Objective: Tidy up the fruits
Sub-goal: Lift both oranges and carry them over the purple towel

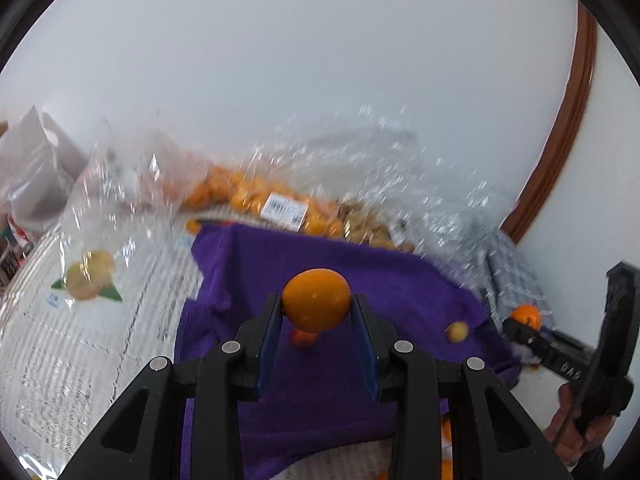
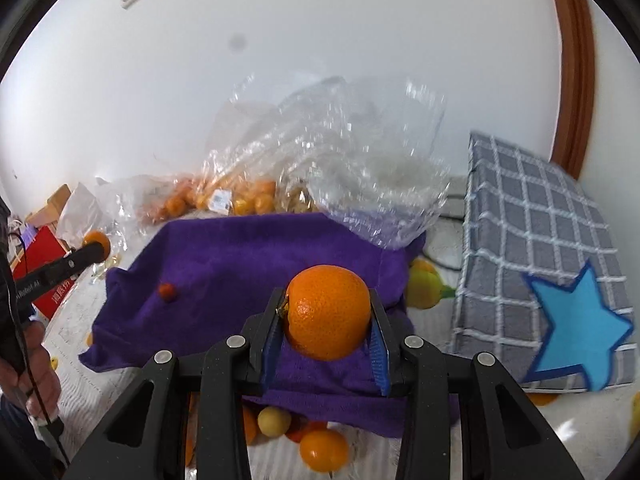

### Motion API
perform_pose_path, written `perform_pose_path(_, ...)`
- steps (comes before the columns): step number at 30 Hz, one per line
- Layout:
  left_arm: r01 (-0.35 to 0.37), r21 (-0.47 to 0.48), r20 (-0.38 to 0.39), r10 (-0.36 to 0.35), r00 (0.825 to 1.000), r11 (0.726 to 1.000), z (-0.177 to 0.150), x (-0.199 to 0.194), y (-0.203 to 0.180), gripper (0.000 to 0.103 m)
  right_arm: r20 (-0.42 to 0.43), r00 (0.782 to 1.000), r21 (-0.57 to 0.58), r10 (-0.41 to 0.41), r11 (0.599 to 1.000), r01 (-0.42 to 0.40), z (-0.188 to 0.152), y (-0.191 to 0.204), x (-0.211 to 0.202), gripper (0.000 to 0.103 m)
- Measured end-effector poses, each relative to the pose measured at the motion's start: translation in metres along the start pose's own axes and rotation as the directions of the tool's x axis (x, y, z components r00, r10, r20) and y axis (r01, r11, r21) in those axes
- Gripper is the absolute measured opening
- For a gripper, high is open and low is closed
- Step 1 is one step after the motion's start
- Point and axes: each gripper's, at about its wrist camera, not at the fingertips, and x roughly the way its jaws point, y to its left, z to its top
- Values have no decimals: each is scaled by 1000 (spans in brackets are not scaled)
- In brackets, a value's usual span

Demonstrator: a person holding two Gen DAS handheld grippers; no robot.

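Oranges held: two, one per tool; left tool (image 1: 317, 312) is clamped on a smooth, slightly oval orange (image 1: 316, 299) above the purple cloth (image 1: 304, 400), right tool (image 2: 326, 320) is clamped on a rounder, pebbly-skinned orange with stem end facing left (image 2: 328, 312). Loose on the cloth: one small red fruit (image 2: 167, 292) and one small yellow fruit (image 1: 458, 331). Behind the cloth, one clear bag of many small oranges (image 1: 256, 200), count not readable; one checked grey cushion (image 2: 532, 264) stands to the right.

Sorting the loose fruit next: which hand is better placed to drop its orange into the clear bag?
Probably right. Both grippers are shut on oranges, but the right gripper and its orange face the open clear bag just beyond the purple cloth.
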Motion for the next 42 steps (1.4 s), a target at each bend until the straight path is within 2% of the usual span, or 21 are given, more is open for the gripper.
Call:
perform_pose_path(4, -3, 17, -11, 3, 1000, 1000, -8, 7, -1, 34, -23, 999, -2, 46, 999, -46, -10, -2, 15, 38)
perform_pose_path(12, -23, 16, -27, 23, 999, 1000, -15, 19, 1, 34, -43, 999, 33, 26, 999, -25, -15, -13, 27, 38)
perform_pose_path(21, -58, 22, -39, 59, 997, 998, -19, 26, 3, 34, -71, 997, -22, 6, 1000, -7, -22, -5, 34, 38)
perform_pose_path(42, -44, 16, -144, 45, 989, 999, -23, 45, 5, 34, -142, 990, -70, -27, 997, 17, -29, 0, 50, 38)
